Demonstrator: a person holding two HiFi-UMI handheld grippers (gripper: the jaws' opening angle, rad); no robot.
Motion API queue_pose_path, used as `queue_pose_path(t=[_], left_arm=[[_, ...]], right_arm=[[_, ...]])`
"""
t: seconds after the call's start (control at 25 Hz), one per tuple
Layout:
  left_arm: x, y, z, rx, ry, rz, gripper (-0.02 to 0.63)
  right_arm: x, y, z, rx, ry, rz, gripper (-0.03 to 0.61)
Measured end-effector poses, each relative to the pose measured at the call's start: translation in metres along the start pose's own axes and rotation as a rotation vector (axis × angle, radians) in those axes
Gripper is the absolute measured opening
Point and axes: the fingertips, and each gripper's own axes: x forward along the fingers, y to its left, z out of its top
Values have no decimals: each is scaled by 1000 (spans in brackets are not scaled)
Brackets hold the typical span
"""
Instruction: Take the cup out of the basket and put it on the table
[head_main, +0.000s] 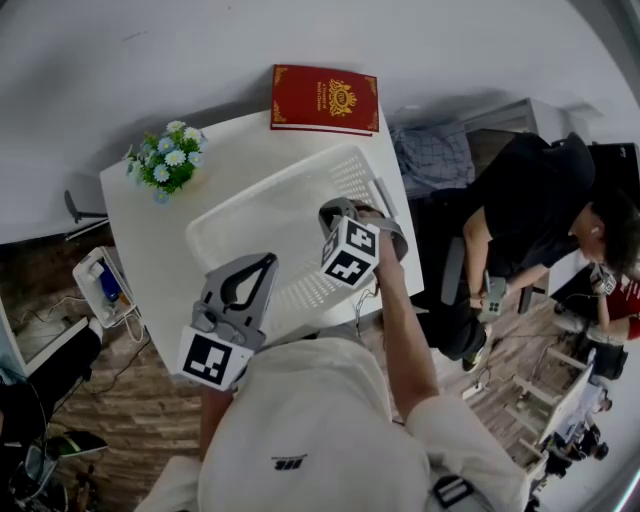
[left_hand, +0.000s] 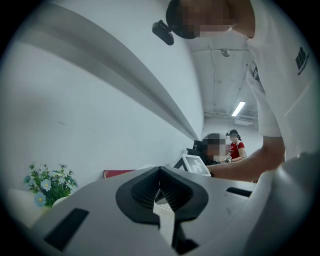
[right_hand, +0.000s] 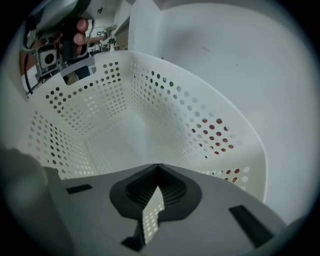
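A white perforated basket lies on the white table. No cup shows in any view. In the right gripper view the basket's inside looks bare. My right gripper hangs over the basket's right half and points into it, its jaws closed tip to tip on nothing. Near the table's front edge, my left gripper floats just off the basket's near left side; its jaws meet at the tips with nothing between them.
A pot of blue and white flowers stands at the table's left corner. A red book lies at the far edge against the wall. A person in black sits to the right of the table.
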Motion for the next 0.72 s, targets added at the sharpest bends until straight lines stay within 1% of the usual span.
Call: queue_pose_path(t=[0.24,0.32,0.52,0.72], left_arm=[[0,-1,0,0,0,-4,9],[0,-2,0,-1,2,-5,9],[0,-3,0,-1,1,-5,9],[-2,0,-1,-2,6,4,9]], right_arm=[[-8,-6,-8,22,5,-20,12],[-6,-4,-8,7,12,-17,12],[10,6,1,-79,25,-10,14],[23,15,14,-91,12,28,17]])
